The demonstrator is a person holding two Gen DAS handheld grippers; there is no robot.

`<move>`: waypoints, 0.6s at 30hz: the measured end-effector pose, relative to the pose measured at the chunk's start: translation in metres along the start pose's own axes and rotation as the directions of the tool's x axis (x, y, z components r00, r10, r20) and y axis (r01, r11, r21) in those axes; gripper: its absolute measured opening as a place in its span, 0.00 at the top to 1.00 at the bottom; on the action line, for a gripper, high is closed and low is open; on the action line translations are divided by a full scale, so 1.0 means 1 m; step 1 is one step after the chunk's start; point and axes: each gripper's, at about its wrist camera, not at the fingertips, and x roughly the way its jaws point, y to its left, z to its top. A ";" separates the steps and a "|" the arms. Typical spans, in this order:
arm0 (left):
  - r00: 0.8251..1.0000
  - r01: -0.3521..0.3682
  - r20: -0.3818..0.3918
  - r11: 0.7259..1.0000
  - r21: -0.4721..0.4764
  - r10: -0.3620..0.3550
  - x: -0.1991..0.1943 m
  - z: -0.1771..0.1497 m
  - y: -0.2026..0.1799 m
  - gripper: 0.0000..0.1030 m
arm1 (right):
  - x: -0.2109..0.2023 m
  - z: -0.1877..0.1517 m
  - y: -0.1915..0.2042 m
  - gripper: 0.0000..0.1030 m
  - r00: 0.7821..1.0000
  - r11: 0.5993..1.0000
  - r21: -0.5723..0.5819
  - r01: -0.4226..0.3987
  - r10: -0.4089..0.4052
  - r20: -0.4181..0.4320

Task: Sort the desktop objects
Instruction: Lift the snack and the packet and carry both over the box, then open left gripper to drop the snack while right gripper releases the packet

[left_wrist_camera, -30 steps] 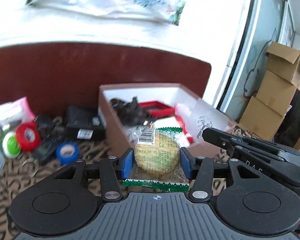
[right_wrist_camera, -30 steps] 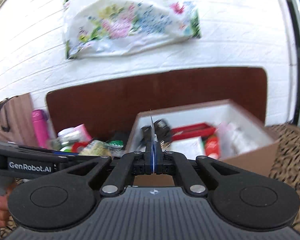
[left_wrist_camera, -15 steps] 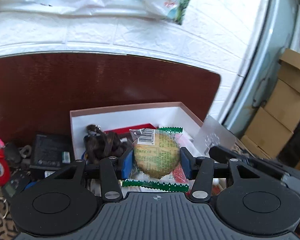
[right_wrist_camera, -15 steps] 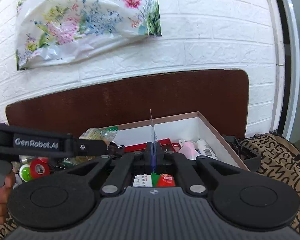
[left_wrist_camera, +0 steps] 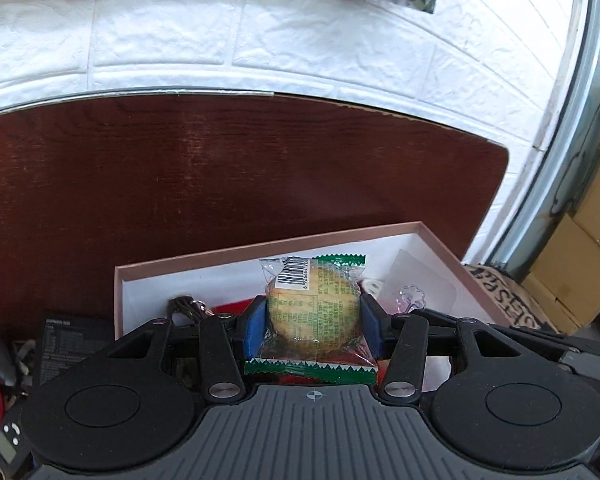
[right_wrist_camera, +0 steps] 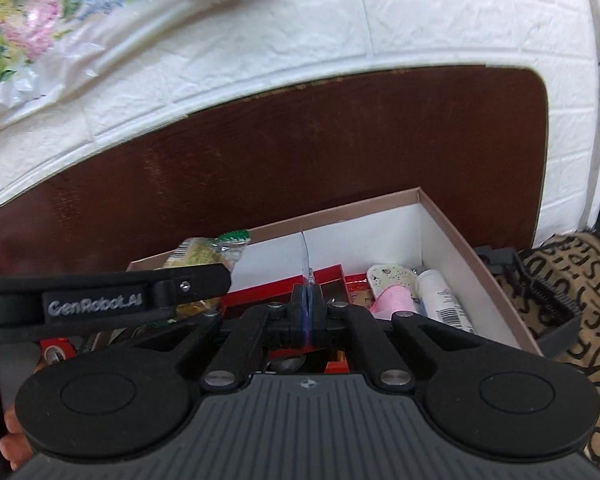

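over box [left_wrist_camera: 440, 236], fingers [left_wrist_camera: 255, 326] pitched downward

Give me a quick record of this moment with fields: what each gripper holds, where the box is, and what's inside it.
left gripper: shut on round biscuit in clear green-edged wrapper, held over the box
right gripper: shut on thin clear plastic sheet, seen edge-on
box: open pink cardboard box with white lining, against the dark brown wooden board
box contents: red flat item, white tube, pink item

Letter-patterned tan cloth surface [right_wrist_camera: 592, 280], open pinkish box [right_wrist_camera: 456, 232] resting on it, black tray [right_wrist_camera: 540, 300] just beside the box
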 end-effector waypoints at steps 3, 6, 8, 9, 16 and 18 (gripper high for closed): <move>1.000 -0.004 -0.011 1.000 -0.005 0.004 0.007 0.000 0.004 0.51 | 0.013 0.002 -0.002 0.99 1.000 1.000 0.027 -0.011 0.012 -0.028; 1.000 -0.011 -0.005 1.000 -0.020 0.011 0.010 -0.002 0.008 0.37 | 0.024 0.004 -0.002 0.97 0.998 0.999 0.038 -0.021 0.023 -0.057; 1.000 -0.008 0.016 0.998 -0.056 0.009 0.009 -0.003 0.013 0.28 | 0.028 0.003 -0.003 0.95 0.997 0.999 0.044 -0.021 0.024 -0.068; 1.000 0.006 0.030 0.997 -0.073 -0.004 0.007 -0.003 0.016 0.11 | 0.028 0.003 -0.004 0.82 0.998 0.999 0.042 -0.015 0.018 -0.065; 0.995 0.052 0.083 0.998 -0.040 -0.048 -0.008 -0.005 0.012 0.00 | 0.012 -0.003 -0.006 0.15 1.000 0.999 0.035 0.014 -0.014 -0.005; 0.995 0.048 0.093 0.998 -0.029 -0.045 -0.012 -0.008 0.009 0.00 | 0.008 -0.005 -0.005 0.07 1.000 0.999 0.040 0.021 -0.021 0.000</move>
